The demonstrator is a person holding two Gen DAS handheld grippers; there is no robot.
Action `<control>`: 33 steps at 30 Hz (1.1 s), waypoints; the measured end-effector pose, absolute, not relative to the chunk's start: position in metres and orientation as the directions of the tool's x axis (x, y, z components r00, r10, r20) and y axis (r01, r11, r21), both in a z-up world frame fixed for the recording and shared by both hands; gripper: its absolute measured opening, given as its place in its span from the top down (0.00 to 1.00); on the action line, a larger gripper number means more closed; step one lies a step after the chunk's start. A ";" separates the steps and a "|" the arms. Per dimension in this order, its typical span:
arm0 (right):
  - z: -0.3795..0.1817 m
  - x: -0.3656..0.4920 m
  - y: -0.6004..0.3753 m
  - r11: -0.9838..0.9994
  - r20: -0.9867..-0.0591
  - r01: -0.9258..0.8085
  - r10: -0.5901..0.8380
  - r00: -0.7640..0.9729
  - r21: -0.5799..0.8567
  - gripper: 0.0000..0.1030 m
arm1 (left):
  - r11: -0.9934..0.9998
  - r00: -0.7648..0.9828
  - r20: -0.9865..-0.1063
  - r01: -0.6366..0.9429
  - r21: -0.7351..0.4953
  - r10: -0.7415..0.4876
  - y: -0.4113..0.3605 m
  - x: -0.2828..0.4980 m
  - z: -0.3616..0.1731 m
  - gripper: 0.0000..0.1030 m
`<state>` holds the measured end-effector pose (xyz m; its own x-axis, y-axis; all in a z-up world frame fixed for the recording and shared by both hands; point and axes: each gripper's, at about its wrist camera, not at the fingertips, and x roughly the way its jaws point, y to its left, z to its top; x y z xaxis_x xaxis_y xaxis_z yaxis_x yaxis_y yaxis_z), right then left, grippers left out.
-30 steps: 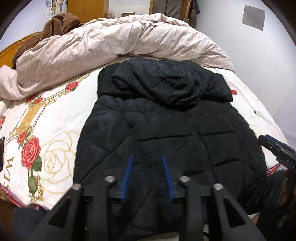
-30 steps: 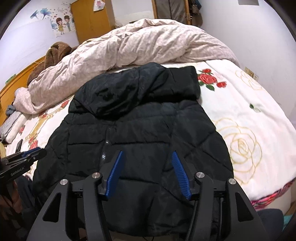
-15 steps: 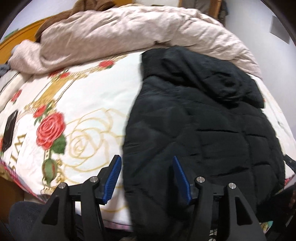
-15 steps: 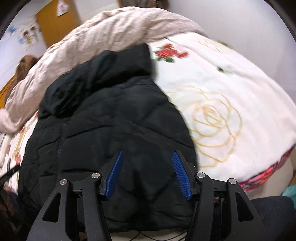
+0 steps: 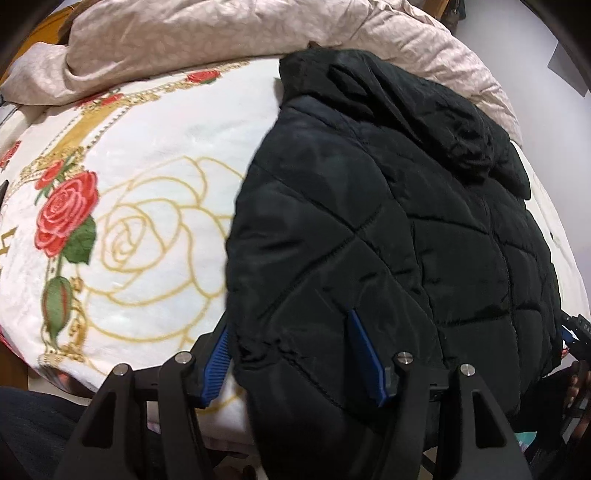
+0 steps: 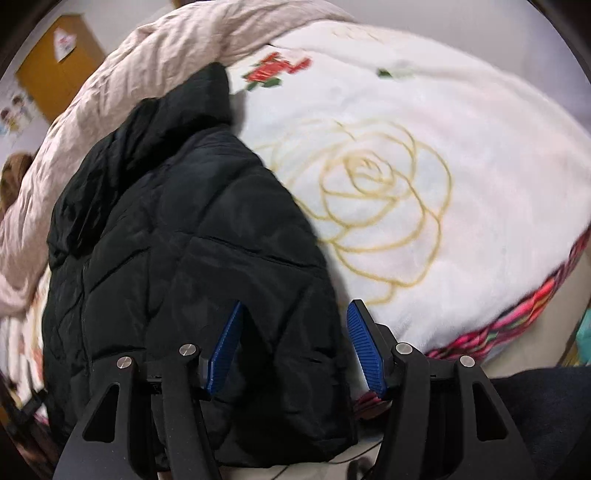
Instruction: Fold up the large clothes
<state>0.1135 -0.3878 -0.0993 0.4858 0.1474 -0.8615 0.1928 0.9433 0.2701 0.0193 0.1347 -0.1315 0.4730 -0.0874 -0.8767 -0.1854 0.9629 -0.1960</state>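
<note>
Now black jacket [image 5: 388,229] flat on bed [image 5: 155,155], left claw [image 5: 291,354] just been opening, released, straddling left hem corner, right claw [image 6: 295,347] just been opening, released, astride right hem edge.

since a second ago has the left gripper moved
Yes. The left gripper has shifted left, from mid-hem of the black jacket to its left edge beside the gold rose, jaws opening.

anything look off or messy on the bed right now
Nothing damaged or spilled. The black puffer jacket lies flat on the rose blanket, hem hanging over the bed's near edge; the beige duvet is bunched behind it.
</note>
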 end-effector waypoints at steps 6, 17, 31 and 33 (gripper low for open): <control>-0.113 0.114 -0.378 0.943 -0.887 0.151 0.215 0.409 0.298 0.41 | 0.960 0.446 -0.889 -0.189 -0.206 -0.103 0.133 0.022 -0.143 0.31; -0.084 0.111 -0.366 0.937 -0.867 0.036 0.307 0.393 0.348 0.88 | 0.982 0.483 -0.871 -0.102 -0.159 -0.090 0.107 0.016 -0.114 0.84; 0.026 0.038 -0.391 0.842 -0.672 -0.126 0.499 0.547 0.524 0.90 | 0.933 0.717 -0.674 -0.097 -0.346 -0.175 0.145 -0.052 0.005 0.87; 0.027 0.033 -0.393 0.831 -0.662 -0.114 0.509 0.550 0.544 0.90 | 0.928 0.711 -0.678 -0.097 -0.359 -0.188 0.150 -0.059 0.003 0.87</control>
<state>0.0331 -0.3931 0.0272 0.5502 0.5088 -0.6621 -0.1135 0.8311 0.5443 -0.0588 0.1496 0.0028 0.7109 -0.1877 -0.6778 -0.0968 0.9284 -0.3586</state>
